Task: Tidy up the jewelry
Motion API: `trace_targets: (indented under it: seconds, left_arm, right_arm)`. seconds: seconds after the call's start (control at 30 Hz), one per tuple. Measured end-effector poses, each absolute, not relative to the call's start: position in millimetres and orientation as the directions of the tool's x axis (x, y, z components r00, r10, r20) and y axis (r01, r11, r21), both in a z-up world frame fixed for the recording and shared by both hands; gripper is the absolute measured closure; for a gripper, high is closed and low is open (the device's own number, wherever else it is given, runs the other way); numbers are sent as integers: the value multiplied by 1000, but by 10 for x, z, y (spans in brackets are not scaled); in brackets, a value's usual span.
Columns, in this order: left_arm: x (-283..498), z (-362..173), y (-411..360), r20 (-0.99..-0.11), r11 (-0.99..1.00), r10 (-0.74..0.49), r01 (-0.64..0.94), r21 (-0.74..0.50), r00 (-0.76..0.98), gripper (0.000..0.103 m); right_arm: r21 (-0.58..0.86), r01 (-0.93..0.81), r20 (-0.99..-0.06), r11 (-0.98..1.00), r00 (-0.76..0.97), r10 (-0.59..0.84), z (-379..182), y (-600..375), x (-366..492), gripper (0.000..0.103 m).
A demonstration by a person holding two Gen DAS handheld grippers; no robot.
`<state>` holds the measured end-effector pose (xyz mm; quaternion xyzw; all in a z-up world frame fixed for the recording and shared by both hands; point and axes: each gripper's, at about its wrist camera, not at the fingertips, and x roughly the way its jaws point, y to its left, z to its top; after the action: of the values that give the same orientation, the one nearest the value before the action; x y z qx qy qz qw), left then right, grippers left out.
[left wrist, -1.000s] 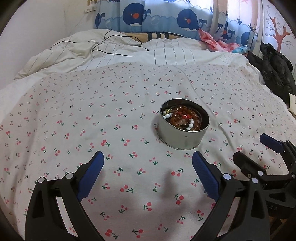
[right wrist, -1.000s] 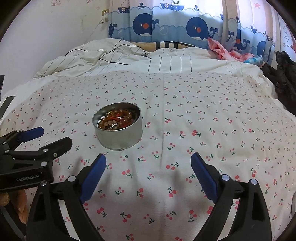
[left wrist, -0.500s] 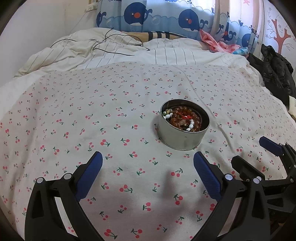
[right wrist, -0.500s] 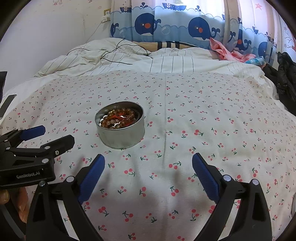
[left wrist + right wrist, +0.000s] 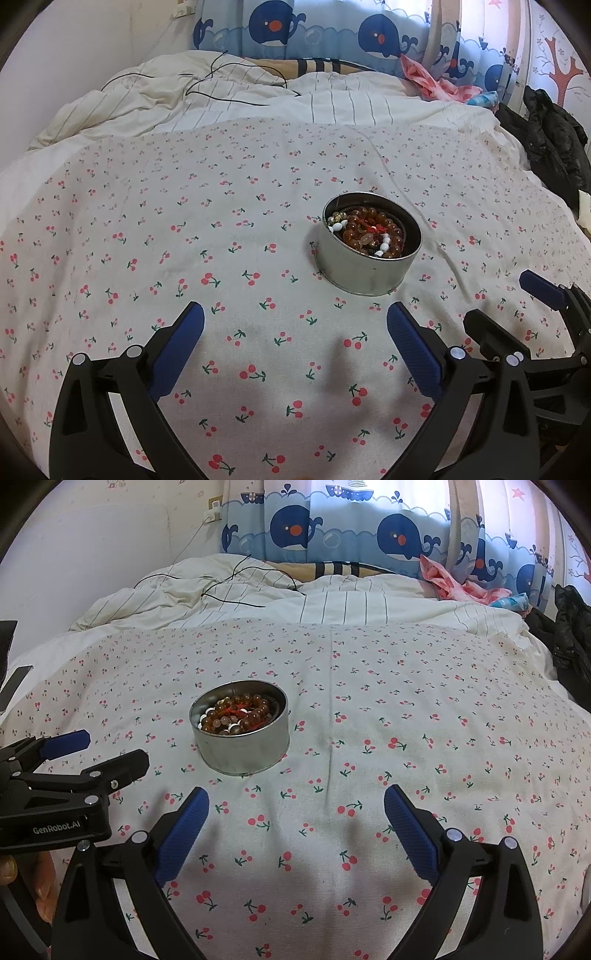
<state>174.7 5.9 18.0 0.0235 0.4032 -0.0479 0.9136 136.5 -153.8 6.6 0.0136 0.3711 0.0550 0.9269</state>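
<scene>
1. A round silver metal tin (image 5: 365, 266) sits upright on a bed covered by a white sheet printed with small red cherries (image 5: 184, 258); the tin is open at the top.
2. Inside the tin lies a heap of jewelry: amber-brown bead bracelets (image 5: 373, 232) with a few white beads and a bit of red cord mixed in. In the right wrist view the same beads (image 5: 240, 712) fill the tin (image 5: 242, 746) to just below its rim.
3. The left tongs (image 5: 295, 317), black with blue ribbed pads, hang spread wide and released above the sheet on the near side of the tin, grasping nothing; the tin stands a little right of their centre line.
4. The right tongs (image 5: 297, 801) are likewise spread wide and empty, near the viewer, with the tin to the far left of their gap.
5. Each pair shows in the other's view: the right tongs (image 5: 517, 302) at the right edge of the left wrist view, the left tongs (image 5: 96, 749) at the left edge of the right wrist view, both clear of the tin.
6. A fingertip of the left hand (image 5: 42, 890) shows under the left tool's black body.
7. At the far end lie a rumpled white striped duvet (image 5: 258, 99) with a thin black cable (image 5: 229, 74) across it, a blue whale-print curtain (image 5: 332, 524), a pink cloth (image 5: 428, 79) and a black jacket (image 5: 550, 140) at the far right.
</scene>
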Motion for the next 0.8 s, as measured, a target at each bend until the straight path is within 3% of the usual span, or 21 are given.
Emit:
trace_targets:
  seconds: [0.8]
  left_arm:
    - [1776,151,77,-750,995,-46,97,24,660,8]
  right_arm:
    - [60,-95,-694,994,711,110,22,-1518,1376,10]
